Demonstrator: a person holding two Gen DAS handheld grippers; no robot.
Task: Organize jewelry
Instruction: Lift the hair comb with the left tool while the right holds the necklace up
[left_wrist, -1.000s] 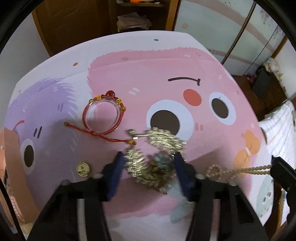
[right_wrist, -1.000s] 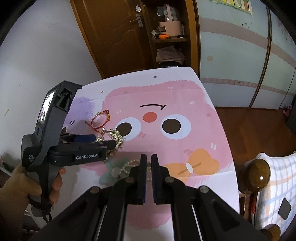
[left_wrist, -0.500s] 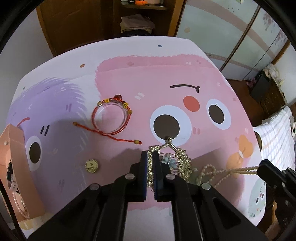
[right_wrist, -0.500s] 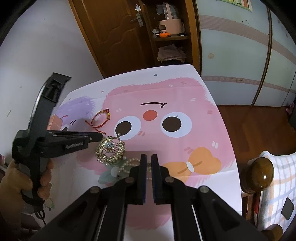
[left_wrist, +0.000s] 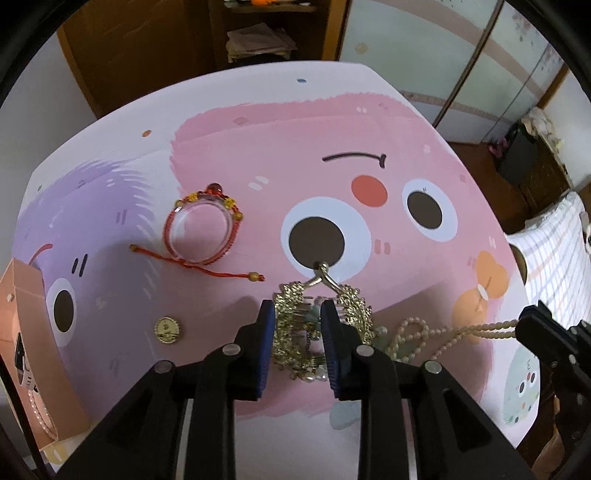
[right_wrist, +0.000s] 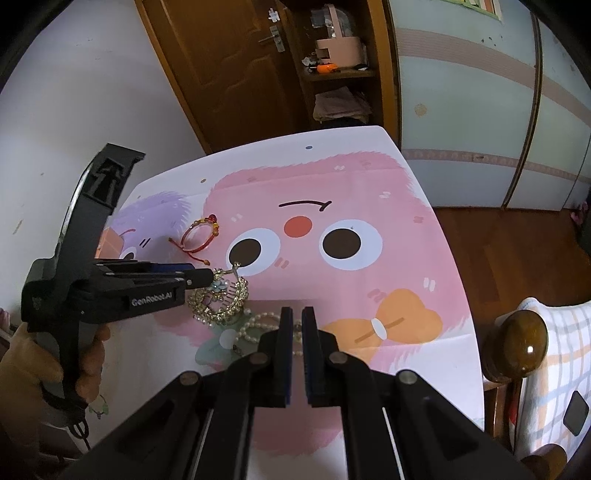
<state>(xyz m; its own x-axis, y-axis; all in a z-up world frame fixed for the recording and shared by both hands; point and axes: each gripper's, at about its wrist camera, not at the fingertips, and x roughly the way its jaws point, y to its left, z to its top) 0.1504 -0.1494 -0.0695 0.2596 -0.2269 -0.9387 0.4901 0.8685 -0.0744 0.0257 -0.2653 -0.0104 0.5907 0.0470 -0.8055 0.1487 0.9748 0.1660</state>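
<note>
The left gripper (left_wrist: 297, 330), jaws part open around one side of the gold comb (left_wrist: 321, 325) on the mat (left_wrist: 369, 122), could snag the pearl strand (left_wrist: 476, 328) that the right gripper (right_wrist: 297, 325) pinches in nearly closed jaws.

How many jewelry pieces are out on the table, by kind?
Red bracelet: 1
Gold comb: 1
Pearl strand: 1
Gold coin charm: 1
Total: 4, not counting whatever is in the pink box at the left edge.
</note>
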